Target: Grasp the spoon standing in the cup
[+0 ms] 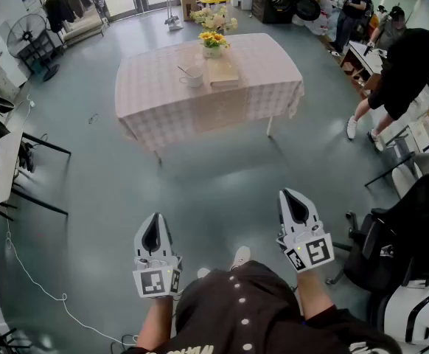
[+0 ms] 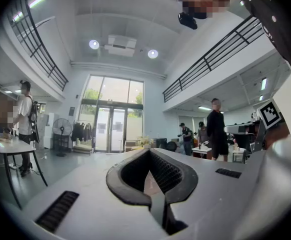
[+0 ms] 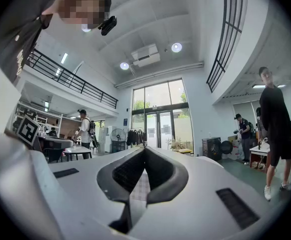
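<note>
1. The spoon (image 1: 184, 70) stands in a white cup (image 1: 193, 78) on the check-clothed table (image 1: 163, 105), well apart from both grippers.
2. The left gripper (image 1: 152, 220) has its jaws together and holds nothing.
3. The right gripper (image 1: 294, 196) is likewise closed and empty.
4. Each gripper's cube shows a black-and-white square marker; the shirt print (image 1: 192, 347) is cut off and unreadable.

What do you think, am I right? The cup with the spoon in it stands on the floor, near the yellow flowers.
Not quite. The cup with the spoon in it stands on the table, not on the floor, near the yellow flowers. The head view shows it.
</note>
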A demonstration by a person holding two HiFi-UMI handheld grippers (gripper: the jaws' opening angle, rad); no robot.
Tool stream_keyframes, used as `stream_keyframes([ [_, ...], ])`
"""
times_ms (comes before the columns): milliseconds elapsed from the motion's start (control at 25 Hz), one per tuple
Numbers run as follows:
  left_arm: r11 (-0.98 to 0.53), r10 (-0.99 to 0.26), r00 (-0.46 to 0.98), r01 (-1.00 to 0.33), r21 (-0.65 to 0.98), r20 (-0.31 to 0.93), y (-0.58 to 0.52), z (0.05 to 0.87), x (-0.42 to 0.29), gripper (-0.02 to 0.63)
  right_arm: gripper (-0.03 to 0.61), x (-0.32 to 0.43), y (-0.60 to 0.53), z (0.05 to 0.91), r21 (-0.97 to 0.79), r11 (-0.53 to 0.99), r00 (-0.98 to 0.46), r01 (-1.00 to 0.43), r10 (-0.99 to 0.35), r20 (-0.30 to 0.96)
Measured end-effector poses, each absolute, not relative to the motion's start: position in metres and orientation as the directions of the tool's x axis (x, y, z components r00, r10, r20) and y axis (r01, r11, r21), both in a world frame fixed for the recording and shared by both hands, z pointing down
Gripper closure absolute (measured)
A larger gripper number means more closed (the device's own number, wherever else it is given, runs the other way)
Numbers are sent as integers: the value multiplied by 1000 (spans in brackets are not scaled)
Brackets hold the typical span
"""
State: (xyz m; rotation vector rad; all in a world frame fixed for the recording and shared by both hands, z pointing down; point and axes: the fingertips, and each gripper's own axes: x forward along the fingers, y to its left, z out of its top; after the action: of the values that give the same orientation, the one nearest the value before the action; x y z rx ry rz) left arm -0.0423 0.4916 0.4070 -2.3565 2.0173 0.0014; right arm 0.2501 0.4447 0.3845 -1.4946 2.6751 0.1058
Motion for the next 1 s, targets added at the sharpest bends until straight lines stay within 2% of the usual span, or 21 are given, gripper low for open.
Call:
stream_keyframes([
  [360, -158, -987, 158, -987, -27, -17, 489, 411, -38, 604, 586, 253, 445, 381, -39, 528, -518, -848, -842, -151],
  [600, -157, -987, 157, -987, -31, -20, 489, 409, -37, 604, 584, 255, 444, 386, -30, 511, -503, -859, -854, -131],
  [1000, -147, -989, 148, -988, -34, -22, 488, 407, -40, 604, 478, 252, 439, 384, -46, 528, -519, -848, -844, -133],
])
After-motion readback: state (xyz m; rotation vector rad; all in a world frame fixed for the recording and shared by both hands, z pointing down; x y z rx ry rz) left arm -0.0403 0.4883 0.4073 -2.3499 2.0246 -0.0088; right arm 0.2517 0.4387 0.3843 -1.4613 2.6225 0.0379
